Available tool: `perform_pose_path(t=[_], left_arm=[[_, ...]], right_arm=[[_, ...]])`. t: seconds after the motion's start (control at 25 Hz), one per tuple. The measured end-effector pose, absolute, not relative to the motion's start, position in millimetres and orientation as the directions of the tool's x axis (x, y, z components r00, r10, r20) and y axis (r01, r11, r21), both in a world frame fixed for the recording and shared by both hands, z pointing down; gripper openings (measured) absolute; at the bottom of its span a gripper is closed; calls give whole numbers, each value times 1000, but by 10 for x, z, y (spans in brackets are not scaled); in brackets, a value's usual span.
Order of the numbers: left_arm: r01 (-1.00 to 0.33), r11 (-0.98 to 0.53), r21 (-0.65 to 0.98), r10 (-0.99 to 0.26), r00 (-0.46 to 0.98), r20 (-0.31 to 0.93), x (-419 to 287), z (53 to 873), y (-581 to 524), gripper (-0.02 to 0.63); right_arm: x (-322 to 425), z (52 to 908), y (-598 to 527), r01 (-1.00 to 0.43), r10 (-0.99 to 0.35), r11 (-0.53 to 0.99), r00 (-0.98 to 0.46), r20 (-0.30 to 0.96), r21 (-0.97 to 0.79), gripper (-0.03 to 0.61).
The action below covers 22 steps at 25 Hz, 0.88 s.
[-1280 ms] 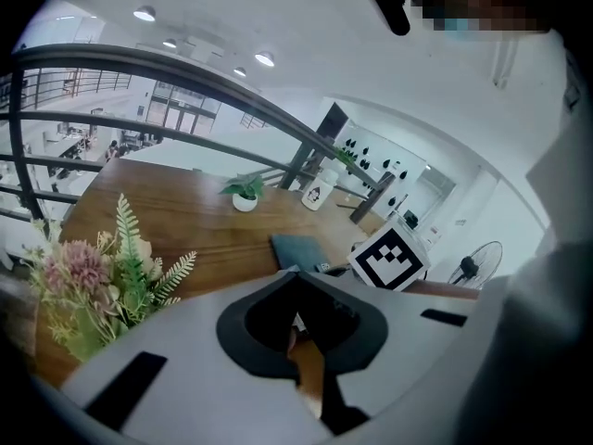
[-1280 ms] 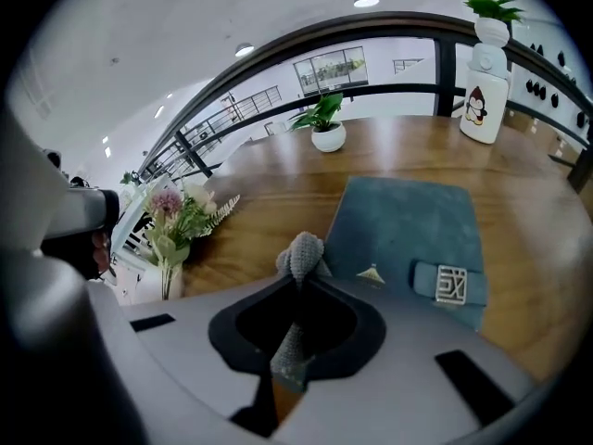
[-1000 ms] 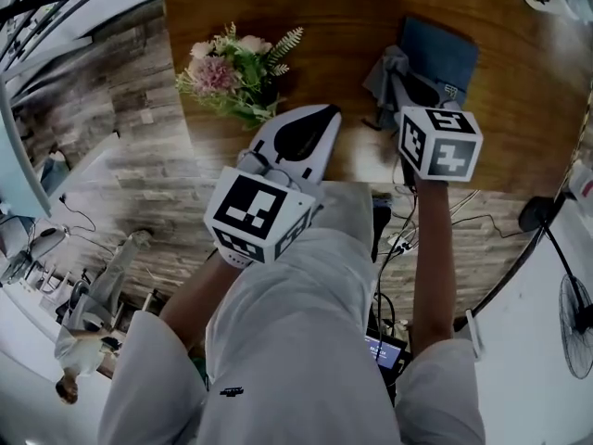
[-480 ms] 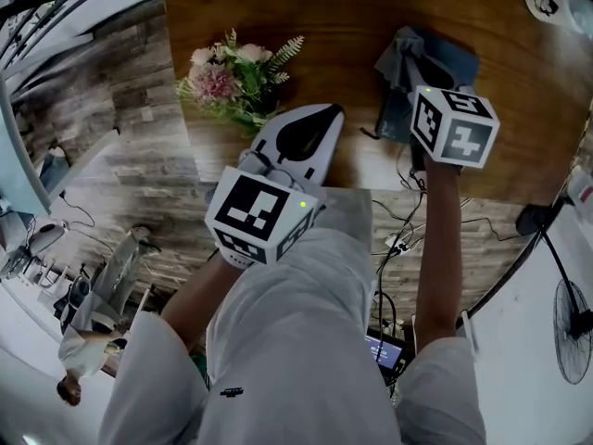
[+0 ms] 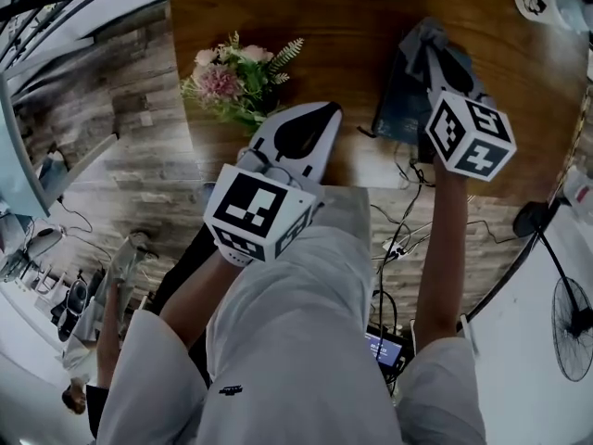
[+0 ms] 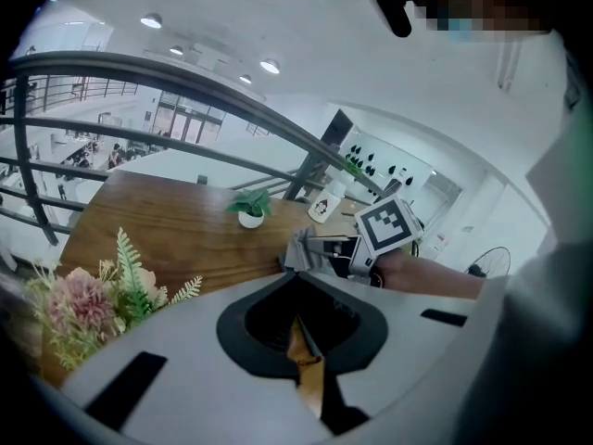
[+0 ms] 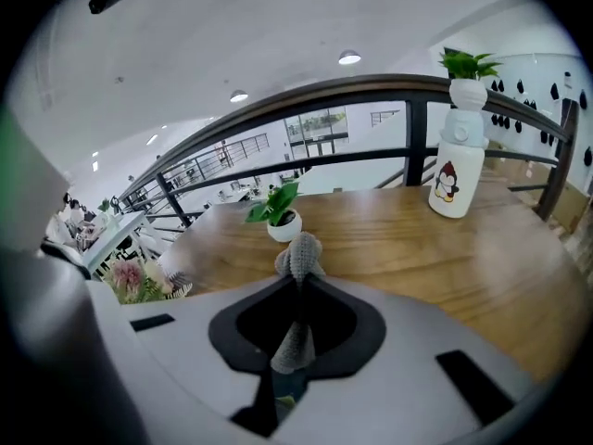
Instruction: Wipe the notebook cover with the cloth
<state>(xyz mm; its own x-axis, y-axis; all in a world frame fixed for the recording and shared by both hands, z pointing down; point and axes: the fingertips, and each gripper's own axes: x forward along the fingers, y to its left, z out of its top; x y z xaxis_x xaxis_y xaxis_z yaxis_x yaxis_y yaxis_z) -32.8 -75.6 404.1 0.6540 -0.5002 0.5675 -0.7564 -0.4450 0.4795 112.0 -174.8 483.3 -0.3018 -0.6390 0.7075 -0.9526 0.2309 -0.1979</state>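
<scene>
A dark blue notebook (image 5: 397, 109) lies on the wooden table (image 5: 324, 17) near its front edge. A grey cloth (image 5: 422, 37) rests bunched on the notebook's far part, and my right gripper (image 5: 437, 61) is shut on it. In the right gripper view the cloth (image 7: 299, 256) stands pinched between the jaws. My left gripper (image 5: 310, 119) hovers at the table's front edge, left of the notebook, shut with nothing in it. The left gripper view shows its jaws (image 6: 302, 339) pressed together, with the right gripper (image 6: 357, 247) and the cloth (image 6: 297, 248) ahead of them.
A bunch of artificial flowers (image 5: 236, 77) lies on the table left of my left gripper. A small potted plant (image 7: 278, 216) and a white bottle (image 7: 456, 179) stand farther back. A curved railing (image 7: 371, 91) runs behind the table. Cables (image 5: 408, 221) hang below the table edge.
My right gripper has slid away from me and a little to the right along the notebook, dragging the cloth with it. The left gripper has stayed where it was.
</scene>
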Motion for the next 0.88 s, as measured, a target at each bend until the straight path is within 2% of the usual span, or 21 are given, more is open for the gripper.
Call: perform_pose_path(t=[0.88], left_arm=[[-749, -519, 412, -569, 663, 487, -759, 3252, -491, 20]], right_arm=[[1010, 3143, -885, -962, -805, 261, -263, 532, -81, 31]])
